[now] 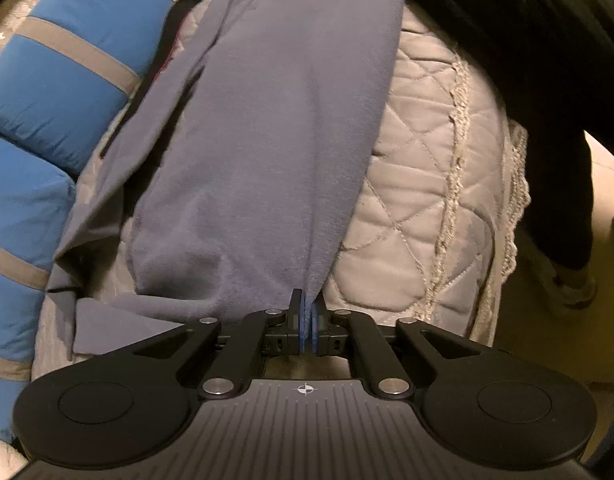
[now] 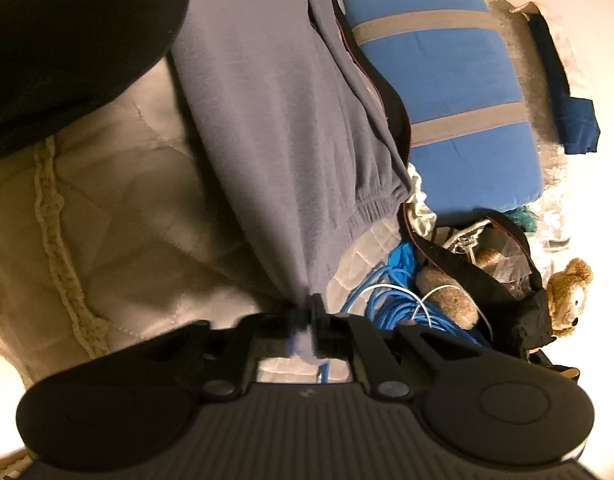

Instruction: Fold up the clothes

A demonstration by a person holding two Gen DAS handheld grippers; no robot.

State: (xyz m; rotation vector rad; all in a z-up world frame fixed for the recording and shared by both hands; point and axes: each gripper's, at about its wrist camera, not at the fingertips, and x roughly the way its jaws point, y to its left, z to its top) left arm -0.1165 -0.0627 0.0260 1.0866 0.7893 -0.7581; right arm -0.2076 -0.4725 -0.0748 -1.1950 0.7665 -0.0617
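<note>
Grey-blue sweatpants (image 1: 267, 140) lie lengthwise on a quilted beige bedspread (image 1: 411, 184). My left gripper (image 1: 307, 312) is shut on the near edge of the fabric, which is pinched between its blue pads and drawn to a point there. In the right wrist view the same sweatpants (image 2: 275, 120) run from the top down to my right gripper (image 2: 305, 316), with an elastic cuff (image 2: 381, 200) at their right side. That gripper is blurred; its fingers stand close together with a bunch of the grey-blue cloth gathered between them.
A blue duvet with grey stripes (image 1: 55, 80) lies beside the sweatpants. A person in dark clothing (image 1: 547, 60) stands at the bed's lace-trimmed edge (image 1: 459, 200). To the right of the right gripper lie a blue cable coil (image 2: 387, 300), a dark bag (image 2: 467, 272) and a teddy bear (image 2: 567, 300).
</note>
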